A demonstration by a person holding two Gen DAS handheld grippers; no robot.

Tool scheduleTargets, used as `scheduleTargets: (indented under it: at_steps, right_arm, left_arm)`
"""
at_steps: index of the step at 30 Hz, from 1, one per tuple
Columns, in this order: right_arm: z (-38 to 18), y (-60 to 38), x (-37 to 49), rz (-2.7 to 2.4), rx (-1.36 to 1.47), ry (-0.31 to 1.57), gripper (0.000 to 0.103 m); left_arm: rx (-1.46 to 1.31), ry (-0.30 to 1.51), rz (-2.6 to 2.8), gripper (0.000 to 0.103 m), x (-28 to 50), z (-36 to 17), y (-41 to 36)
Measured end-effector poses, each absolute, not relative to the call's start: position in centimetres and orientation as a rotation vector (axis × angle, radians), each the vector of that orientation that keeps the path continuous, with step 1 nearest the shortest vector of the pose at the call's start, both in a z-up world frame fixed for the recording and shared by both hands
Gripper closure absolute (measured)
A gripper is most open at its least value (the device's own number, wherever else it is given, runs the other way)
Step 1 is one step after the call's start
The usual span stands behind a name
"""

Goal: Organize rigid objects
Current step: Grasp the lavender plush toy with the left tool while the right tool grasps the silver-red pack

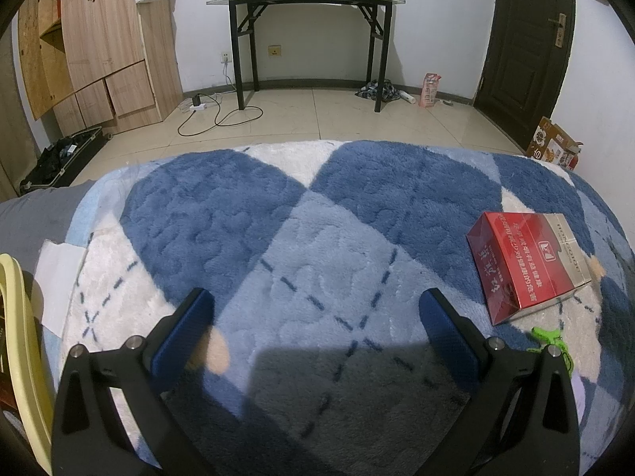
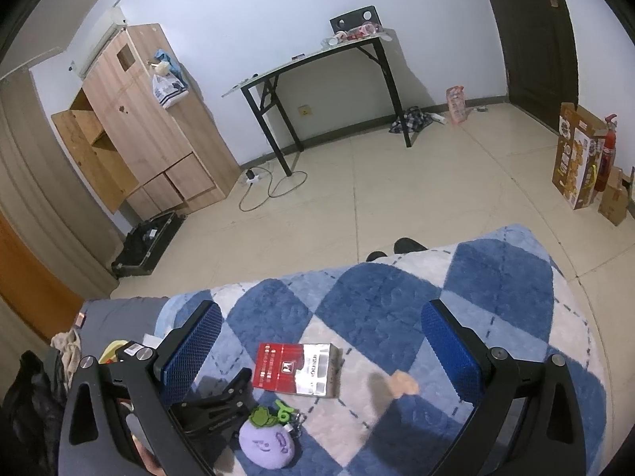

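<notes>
Red and silver, the cigarette carton (image 2: 297,369) is lying flat on the plush blue-and-white blanket (image 2: 397,309) near its right edge, untouched, both the left gripper (image 1: 317,313) and right gripper (image 2: 320,327) hovering spread wide and empty.

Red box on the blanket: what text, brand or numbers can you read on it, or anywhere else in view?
"HONGQI": silver end of the red box, partly legible, letters uncertain.
Chinese characters along the red box: too blurred and turned to read.
White logo on the red box: emblem only, no clear letters.
Carton by the door: print too small.
</notes>
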State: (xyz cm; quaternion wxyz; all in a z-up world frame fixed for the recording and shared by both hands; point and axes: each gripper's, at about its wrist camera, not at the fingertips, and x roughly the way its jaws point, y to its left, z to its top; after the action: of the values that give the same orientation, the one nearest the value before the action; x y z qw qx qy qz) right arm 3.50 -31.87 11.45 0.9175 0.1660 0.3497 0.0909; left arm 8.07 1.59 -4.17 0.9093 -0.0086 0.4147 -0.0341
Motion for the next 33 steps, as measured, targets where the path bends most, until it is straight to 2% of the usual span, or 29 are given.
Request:
scheduleTargets:
  at_steps: [5, 8, 11, 17, 29, 30, 31, 32, 33]
  right_arm:
    - [11.7, -31.3, 3.7, 0.192, 0.327, 0.716, 0.0]
    - [11.3, -30.9, 4.0, 0.203, 0.318, 0.736, 0.0]
    - [10.8, -30.5, 4.7, 0.199, 0.316, 0.776, 0.0]
    - [9.2, -27.5, 7.2, 0.192, 0.249, 0.912, 0.0]
    - [4.0, -23.5, 12.5, 0.269, 0.193, 1.134, 0.0]
    - [3.5, -23.3, 12.8, 0.271, 0.191, 1.149, 0.001]
    - [3.1, -23.1, 13.1, 0.268, 0.181, 1.159, 0.001]
    - [2.7, -23.1, 13.3, 0.269, 0.176, 1.162, 0.002]
    - [2.4, -23.0, 13.6, 0.275, 0.175, 1.168, 0.007]
  left_arm:
    - [-0.009, 0.905, -0.056, 0.0, 7.4, -3.4, 1.7]
    - [-0.025, 0.937, -0.112, 0.0, 4.0, -0.4, 2.4]
    - [0.05, 0.879, -0.238, 0.0, -0.4, 1.7, 0.9]
    - [0.179, 0.919, -0.355, 0.0, -1.2, -1.2, -4.3]
    - [0.159, 0.845, -0.379, 0.001, -1.4, -2.5, -5.8]
    - [0.153, 0.836, -0.373, 0.011, -1.5, -2.3, -5.6]
    - [0.154, 0.828, -0.37, 0.026, -1.2, -2.1, -5.5]
    - [0.154, 0.82, -0.37, 0.032, -1.2, -2.1, -5.5]
    - [0.148, 0.818, -0.378, 0.041, -1.2, -2.0, -5.4]
